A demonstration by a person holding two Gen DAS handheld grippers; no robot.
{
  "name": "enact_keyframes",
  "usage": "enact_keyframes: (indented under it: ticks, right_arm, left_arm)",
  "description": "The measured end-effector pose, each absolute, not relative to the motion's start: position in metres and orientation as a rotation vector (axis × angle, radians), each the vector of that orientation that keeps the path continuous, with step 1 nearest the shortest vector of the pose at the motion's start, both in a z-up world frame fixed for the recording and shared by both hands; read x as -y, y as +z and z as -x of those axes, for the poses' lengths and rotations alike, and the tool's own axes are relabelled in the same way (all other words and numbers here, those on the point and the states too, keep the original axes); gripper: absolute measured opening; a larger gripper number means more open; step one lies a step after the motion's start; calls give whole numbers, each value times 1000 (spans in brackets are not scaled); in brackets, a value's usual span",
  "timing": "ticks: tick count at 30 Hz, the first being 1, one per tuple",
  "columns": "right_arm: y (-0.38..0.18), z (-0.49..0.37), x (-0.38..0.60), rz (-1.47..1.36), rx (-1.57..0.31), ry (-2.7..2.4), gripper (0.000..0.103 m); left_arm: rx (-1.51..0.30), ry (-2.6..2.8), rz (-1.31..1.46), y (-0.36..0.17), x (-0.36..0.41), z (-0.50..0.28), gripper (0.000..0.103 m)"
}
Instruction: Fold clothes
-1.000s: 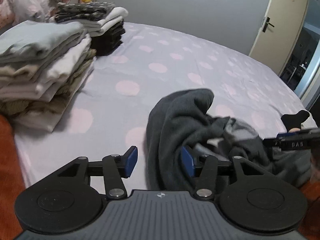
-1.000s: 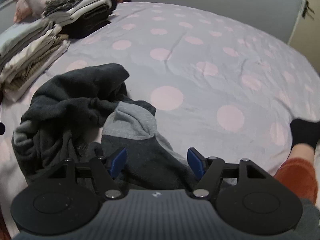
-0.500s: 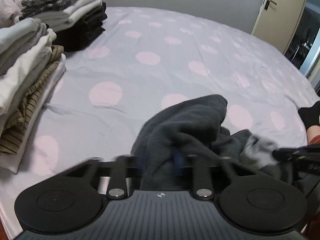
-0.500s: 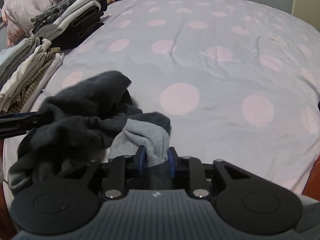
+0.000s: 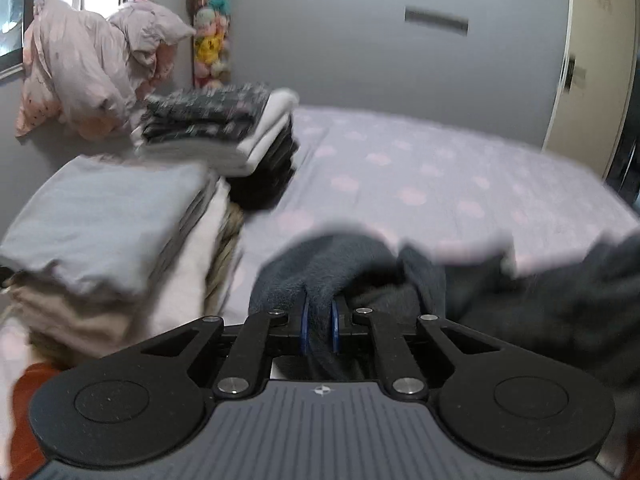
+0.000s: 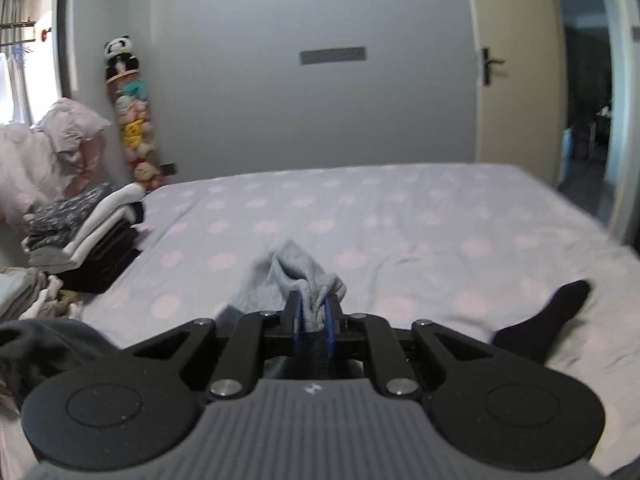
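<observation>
A dark grey fleece garment (image 5: pixel 520 292) with a light grey lining hangs lifted off the bed. My left gripper (image 5: pixel 319 320) is shut on a fold of its dark fabric. My right gripper (image 6: pixel 313 312) is shut on a bunch of the light grey lining (image 6: pixel 296 276). The dark part of the garment also shows at the lower left of the right wrist view (image 6: pixel 44 344). The left wrist view is blurred by motion.
Two stacks of folded clothes (image 5: pixel 108 216) (image 5: pixel 224 128) stand on the left of the polka-dot bed (image 6: pixel 400 224). A black-socked foot (image 6: pixel 548 320) rests on the bed at the right. A bundle of pink bedding (image 5: pixel 92 60) and a door (image 6: pixel 516 60) lie beyond.
Both grippers closed on the garment and lifted it off the bed. Both views tilted up from the bed toward the far wall.
</observation>
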State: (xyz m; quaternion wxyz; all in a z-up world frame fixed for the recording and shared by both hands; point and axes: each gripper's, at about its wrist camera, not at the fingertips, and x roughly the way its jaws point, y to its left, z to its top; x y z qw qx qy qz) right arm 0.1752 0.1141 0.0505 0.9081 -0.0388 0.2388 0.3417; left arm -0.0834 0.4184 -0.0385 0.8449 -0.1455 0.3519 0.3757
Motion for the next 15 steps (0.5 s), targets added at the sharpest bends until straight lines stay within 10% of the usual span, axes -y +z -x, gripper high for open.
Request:
enact_keyframes:
  ticks: [15]
  right_arm:
    - [-57, -141, -70, 368, -922, 614, 19]
  left_arm:
    - [-1035, 715, 162, -68, -389, 122, 29]
